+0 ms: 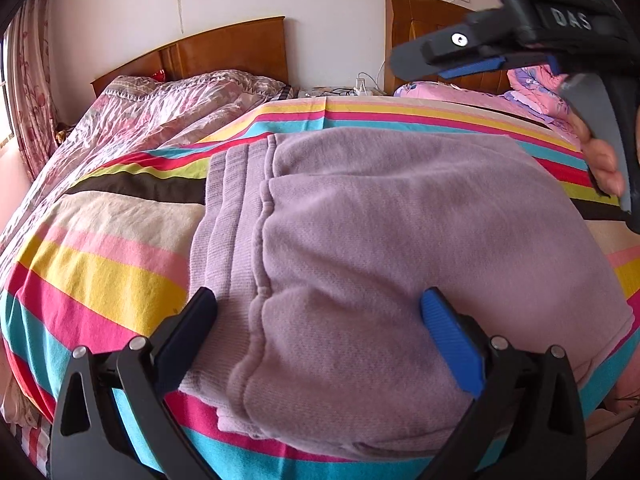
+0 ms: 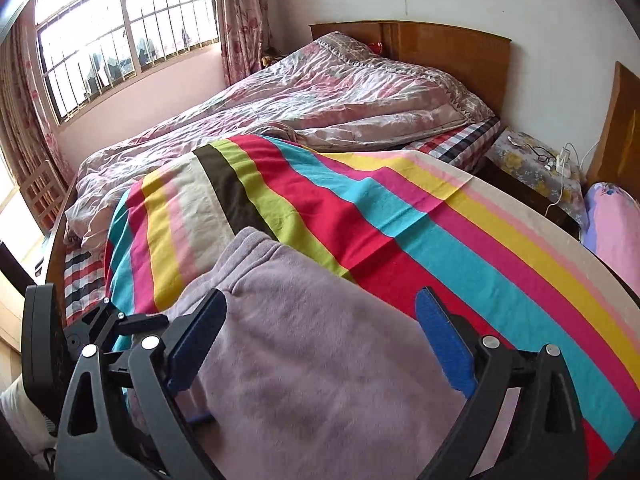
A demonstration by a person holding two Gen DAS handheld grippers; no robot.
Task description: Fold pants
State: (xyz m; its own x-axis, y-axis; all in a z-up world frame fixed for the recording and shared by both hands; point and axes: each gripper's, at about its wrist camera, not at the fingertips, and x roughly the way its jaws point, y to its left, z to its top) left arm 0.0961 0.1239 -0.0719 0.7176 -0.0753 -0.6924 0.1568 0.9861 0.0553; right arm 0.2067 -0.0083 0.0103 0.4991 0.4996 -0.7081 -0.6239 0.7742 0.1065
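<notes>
Folded lilac pants (image 1: 360, 232) lying on striped sheet (image 1: 100, 248), waistband toward its dark stripe; left gripper (image 1: 320, 336) spread wide over near edge of pants, right gripper (image 2: 320, 332) likewise spread above them, gripping nothing.

lilac pants (image 1: 400, 240), rainbow-striped sheet (image 2: 400, 216)

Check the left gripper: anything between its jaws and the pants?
Nothing visible. The left gripper hangs open directly over the folded purple pants on the striped sheet. The right gripper sits off to the far right, out of the way.
</notes>
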